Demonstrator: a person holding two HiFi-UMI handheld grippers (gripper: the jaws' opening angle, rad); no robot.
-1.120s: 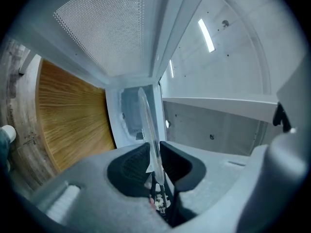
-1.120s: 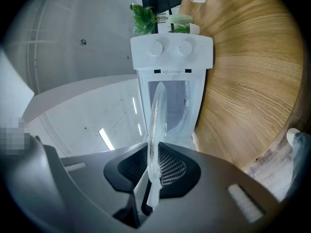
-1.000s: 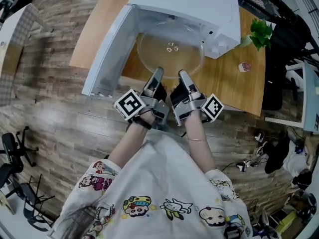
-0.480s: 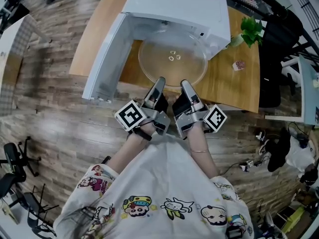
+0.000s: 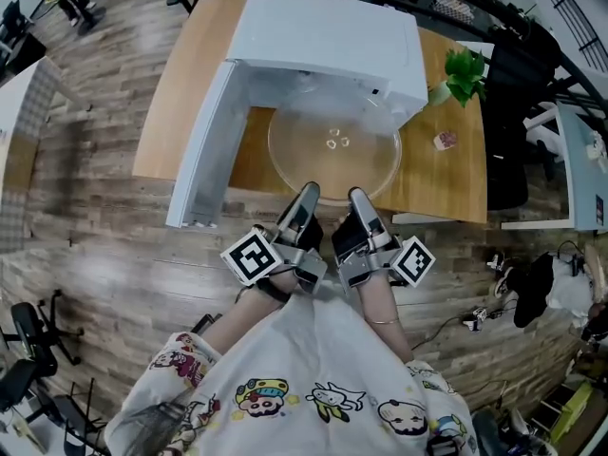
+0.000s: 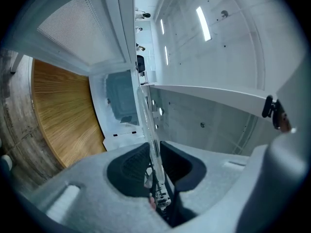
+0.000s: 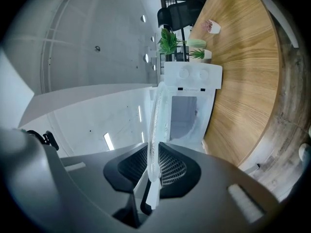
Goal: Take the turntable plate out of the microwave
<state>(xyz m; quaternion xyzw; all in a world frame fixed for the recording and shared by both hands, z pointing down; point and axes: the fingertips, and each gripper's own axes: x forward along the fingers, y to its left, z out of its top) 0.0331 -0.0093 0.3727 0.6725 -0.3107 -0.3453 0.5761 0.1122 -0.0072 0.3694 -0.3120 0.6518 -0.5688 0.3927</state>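
Observation:
The clear glass turntable plate (image 5: 332, 150) hangs level over the wooden table (image 5: 185, 74), its far rim still at the mouth of the white microwave (image 5: 328, 36). My left gripper (image 5: 306, 198) and right gripper (image 5: 359, 199) are side by side, each shut on the plate's near rim. In the left gripper view the plate (image 6: 146, 115) shows edge-on, pinched between the dark pads of the left gripper (image 6: 154, 161). The right gripper view shows the plate's rim (image 7: 156, 125) likewise clamped in the right gripper (image 7: 151, 166).
The microwave door (image 5: 204, 150) stands swung open at the left, reaching to the table's front edge. A small green plant (image 5: 463, 69) and a small pink object (image 5: 444, 141) sit at the table's right end. Chairs and cables lie on the wooden floor around.
Both grippers have drawn back toward the person and risen, bringing the plate further out of the microwave cavity. The grip on the rim is unchanged.

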